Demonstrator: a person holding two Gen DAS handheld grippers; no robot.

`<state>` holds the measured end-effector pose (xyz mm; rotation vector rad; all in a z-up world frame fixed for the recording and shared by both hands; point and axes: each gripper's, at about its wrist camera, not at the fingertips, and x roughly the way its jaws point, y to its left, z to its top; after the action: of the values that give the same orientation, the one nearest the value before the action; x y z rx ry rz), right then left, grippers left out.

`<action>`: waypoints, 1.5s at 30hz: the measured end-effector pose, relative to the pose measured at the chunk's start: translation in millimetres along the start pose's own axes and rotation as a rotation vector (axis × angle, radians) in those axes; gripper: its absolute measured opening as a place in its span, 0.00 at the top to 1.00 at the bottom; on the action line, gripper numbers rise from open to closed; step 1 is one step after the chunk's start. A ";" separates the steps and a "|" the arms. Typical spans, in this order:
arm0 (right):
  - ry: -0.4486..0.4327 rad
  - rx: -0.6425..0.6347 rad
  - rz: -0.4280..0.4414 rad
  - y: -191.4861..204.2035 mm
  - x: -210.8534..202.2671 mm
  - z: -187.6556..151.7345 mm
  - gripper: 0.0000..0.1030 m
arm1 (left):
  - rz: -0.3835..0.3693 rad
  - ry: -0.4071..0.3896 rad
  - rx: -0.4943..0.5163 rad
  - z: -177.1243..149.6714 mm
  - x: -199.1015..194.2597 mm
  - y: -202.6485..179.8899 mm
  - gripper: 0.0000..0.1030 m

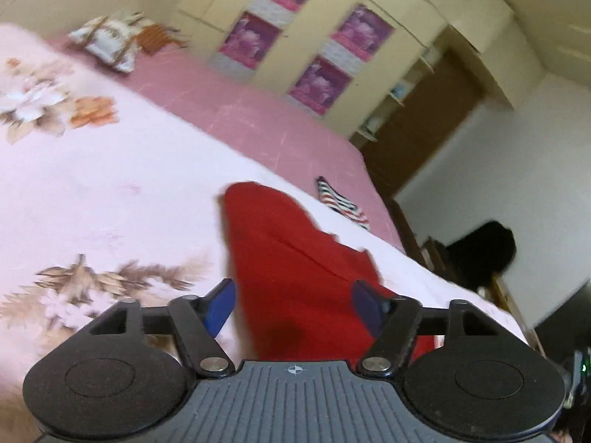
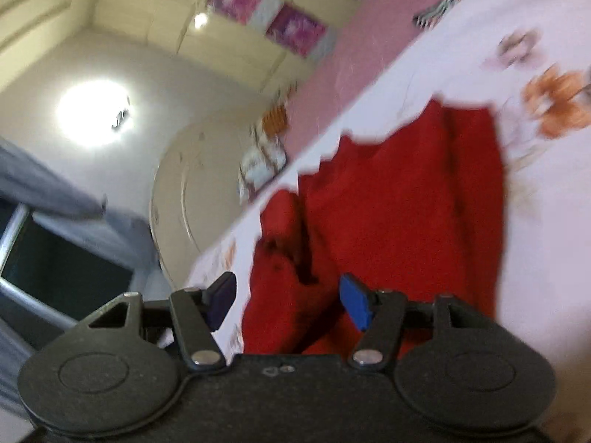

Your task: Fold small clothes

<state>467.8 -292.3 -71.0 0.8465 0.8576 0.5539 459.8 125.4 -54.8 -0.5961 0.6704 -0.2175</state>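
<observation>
A red garment point(image 1: 295, 258) lies on a pale pink floral bedsheet point(image 1: 92, 192), partly folded, with a fold line running across it. My left gripper point(image 1: 293, 308) hovers over its near end with blue pads point(image 1: 221, 306) spread apart and nothing pinched. In the right wrist view the same red garment point(image 2: 388, 203) shows bunched folds at its left side. My right gripper point(image 2: 290, 301) is open above it, its blue pads point(image 2: 354, 299) clear of the cloth. Both views are tilted and blurred.
A striped cloth point(image 1: 341, 203) lies near the bed's far edge, also seen as a striped cloth point(image 2: 439, 7) in the right wrist view. A patterned pillow point(image 1: 107, 42) sits at the bed's head. A cream wardrobe point(image 1: 314, 44) with purple panels stands beyond, next to a brown door point(image 1: 424, 125).
</observation>
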 end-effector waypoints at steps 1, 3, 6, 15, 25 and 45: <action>0.038 -0.003 -0.018 1.0 9.5 -0.3 0.40 | 0.005 0.016 -0.012 3.6 3.3 7.5 0.33; 0.087 -0.012 -0.017 3.7 22.2 -3.0 0.49 | 0.049 0.049 0.002 3.6 8.8 11.9 0.33; 0.105 -0.022 0.008 9.4 36.0 -9.4 0.50 | 0.052 0.115 0.000 1.0 35.5 -1.1 0.33; 0.095 0.004 0.066 12.1 45.7 0.3 0.33 | 0.042 0.153 -0.025 -0.4 48.6 8.7 0.33; 0.258 -0.126 -0.014 21.5 83.6 16.4 0.85 | 0.058 0.147 -0.050 4.1 71.3 20.2 0.33; -0.075 -0.233 -0.236 30.1 -65.1 -67.3 0.65 | -0.024 0.303 0.277 -36.5 92.5 -76.5 0.33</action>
<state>373.4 -294.3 -43.7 0.5421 0.7935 0.4028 507.4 12.3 -81.1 -0.3064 0.9073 -0.4215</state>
